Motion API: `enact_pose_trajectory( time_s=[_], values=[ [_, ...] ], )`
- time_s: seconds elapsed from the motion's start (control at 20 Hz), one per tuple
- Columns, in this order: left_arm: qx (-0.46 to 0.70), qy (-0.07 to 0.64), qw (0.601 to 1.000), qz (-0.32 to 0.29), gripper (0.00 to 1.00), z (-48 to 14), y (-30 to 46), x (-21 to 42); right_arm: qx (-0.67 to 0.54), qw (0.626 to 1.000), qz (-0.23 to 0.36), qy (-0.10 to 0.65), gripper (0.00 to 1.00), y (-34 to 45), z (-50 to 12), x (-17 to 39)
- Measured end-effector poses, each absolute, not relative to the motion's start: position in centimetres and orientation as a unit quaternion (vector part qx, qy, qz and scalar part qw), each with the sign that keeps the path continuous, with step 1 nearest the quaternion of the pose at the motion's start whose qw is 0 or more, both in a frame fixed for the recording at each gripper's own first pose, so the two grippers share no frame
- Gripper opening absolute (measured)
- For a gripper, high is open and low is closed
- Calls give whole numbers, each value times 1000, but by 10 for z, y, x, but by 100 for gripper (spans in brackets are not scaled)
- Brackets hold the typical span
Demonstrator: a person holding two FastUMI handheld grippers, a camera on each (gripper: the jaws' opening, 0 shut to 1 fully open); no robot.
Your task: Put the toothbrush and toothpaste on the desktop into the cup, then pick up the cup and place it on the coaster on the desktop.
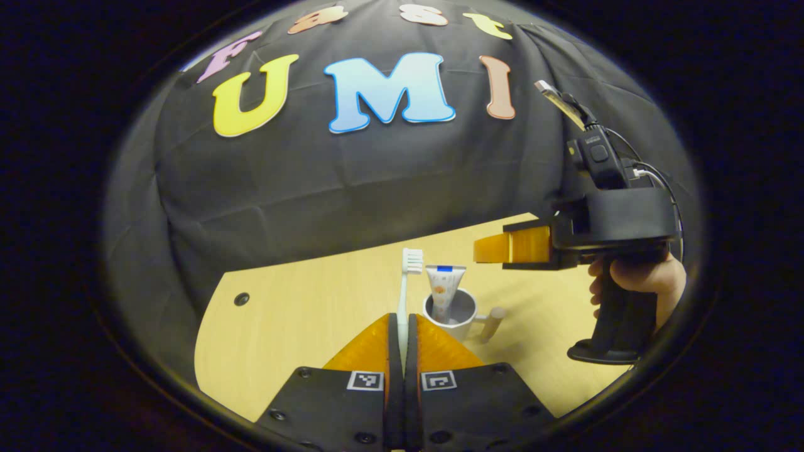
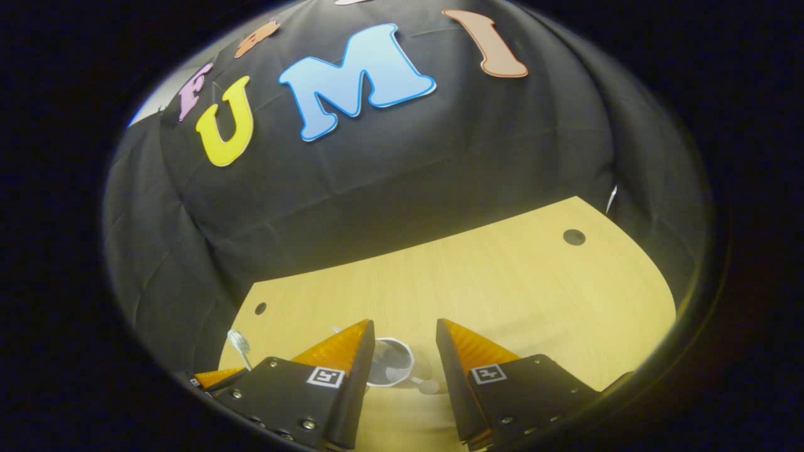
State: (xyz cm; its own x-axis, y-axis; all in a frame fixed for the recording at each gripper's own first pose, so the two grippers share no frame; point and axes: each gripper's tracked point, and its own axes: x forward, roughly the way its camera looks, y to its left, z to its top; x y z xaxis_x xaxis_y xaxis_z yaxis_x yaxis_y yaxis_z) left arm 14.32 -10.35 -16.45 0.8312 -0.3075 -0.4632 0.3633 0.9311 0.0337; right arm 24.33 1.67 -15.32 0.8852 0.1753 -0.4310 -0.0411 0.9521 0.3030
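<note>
In the left gripper view, the left gripper [image 1: 402, 323] points level across the desktop [image 1: 295, 301] with its two fingers pressed together on the handle of the toothbrush [image 1: 405, 295], which stands upright between them, bristles at the top, just to the left of the cup [image 1: 453, 317]. The cup sits upright on the wooden desktop beyond the fingertips, its handle [image 1: 492, 323] sticking out to the right. The toothpaste [image 1: 443, 290] tube stands inside the cup, leaning against its rim with the flat end upward. To the right of the cup and higher, the right gripper [image 1: 496, 249] hangs in the air, held by a hand [image 1: 641, 279] wrapped around its grip, its fingers pointing left toward the space above the cup. In the right gripper view, that gripper [image 2: 405, 333] looks down at the cup [image 2: 391, 363], which lies below and between its two fingers; the fingers stand well apart and touch nothing. Left of the cup in this view, the toothbrush head [image 2: 239, 342] rises beside the tip of the left gripper [image 2: 217, 376].
</note>
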Motion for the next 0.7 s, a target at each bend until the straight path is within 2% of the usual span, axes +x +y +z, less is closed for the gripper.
enact_pose_trajectory(
  time_s=[0.7],
  values=[
    [112,154,943,-271,8,-148,-201,184,145,949,-35,277,58,-77,-196,213]
  ],
)
